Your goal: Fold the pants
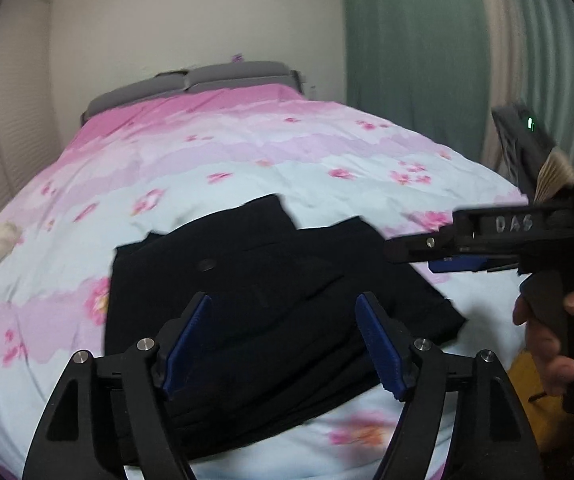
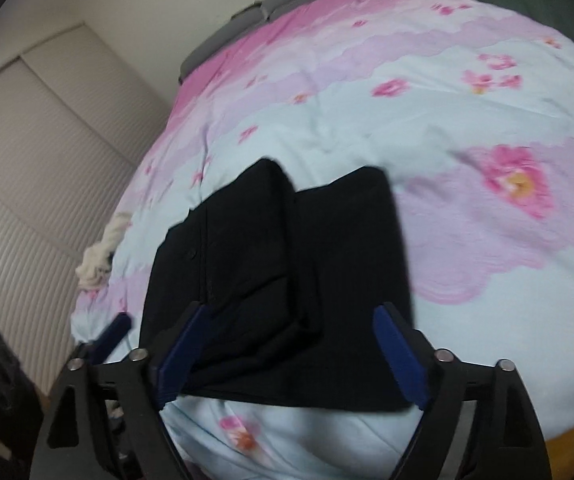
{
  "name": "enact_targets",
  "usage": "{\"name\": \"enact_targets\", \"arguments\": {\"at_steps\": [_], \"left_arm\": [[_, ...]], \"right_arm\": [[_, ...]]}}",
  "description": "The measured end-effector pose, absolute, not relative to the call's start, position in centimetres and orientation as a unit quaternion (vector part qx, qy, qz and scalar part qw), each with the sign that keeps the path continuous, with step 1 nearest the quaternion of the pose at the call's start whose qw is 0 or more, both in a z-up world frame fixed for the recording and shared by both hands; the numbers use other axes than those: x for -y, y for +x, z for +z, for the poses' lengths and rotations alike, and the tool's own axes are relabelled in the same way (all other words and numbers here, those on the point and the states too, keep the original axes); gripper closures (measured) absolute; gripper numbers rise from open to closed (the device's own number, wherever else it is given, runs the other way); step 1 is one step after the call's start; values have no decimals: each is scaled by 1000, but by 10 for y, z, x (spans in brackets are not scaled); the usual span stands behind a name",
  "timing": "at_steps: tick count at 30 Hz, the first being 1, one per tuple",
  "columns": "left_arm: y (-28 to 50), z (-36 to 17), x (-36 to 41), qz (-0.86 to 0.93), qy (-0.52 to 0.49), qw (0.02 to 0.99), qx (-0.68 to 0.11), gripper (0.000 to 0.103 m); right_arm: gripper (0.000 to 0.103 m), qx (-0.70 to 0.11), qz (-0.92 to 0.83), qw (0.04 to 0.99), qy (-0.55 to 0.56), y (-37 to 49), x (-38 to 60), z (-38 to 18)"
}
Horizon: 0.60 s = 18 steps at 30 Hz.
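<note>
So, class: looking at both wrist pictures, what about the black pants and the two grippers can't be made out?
- Pants: near edge hidden behind the left gripper, left wrist view.
- Pants' folds: black cloth and blur hide the layers, right wrist view.
- Right gripper: open here; in the left wrist view, side-on and blurred.
- White cloth: too blurred to identify.

Pants (image 1: 271, 312): plain black, centre of frame. Bedcover (image 1: 247, 152): pale blue and lilac bands, pink at the top, scattered pink flowers. Headboard (image 1: 215, 80): grey. Curtain (image 1: 411, 40), upper right: green. Left gripper (image 1: 287, 344): black, blue pads.
</note>
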<state>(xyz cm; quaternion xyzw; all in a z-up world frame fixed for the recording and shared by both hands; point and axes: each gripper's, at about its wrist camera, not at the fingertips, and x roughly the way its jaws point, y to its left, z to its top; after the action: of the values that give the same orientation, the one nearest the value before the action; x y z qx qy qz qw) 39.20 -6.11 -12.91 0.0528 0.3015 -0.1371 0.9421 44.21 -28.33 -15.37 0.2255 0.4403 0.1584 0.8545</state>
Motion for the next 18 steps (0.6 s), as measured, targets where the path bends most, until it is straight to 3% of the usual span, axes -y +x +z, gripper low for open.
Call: {"name": "enact_targets", "arguments": {"at_steps": [13,15,17,18], "left_arm": [[440,-152,-3,-89,-19,932,-352,29],[444,-156,-7,-86,-26,929,-359,29],[445,-158,-10,-84,-26,927,-364,29],[445,-159,-10,-84,-25,927,-364,29]], "right_arm": [[17,-557,285,720,300,542,243,-242],[24,-548,313,710,312,551,236,-246],[55,-550,331,697,320,558,229,-252],[65,-556,332,691,322,560,226,-256]]}}
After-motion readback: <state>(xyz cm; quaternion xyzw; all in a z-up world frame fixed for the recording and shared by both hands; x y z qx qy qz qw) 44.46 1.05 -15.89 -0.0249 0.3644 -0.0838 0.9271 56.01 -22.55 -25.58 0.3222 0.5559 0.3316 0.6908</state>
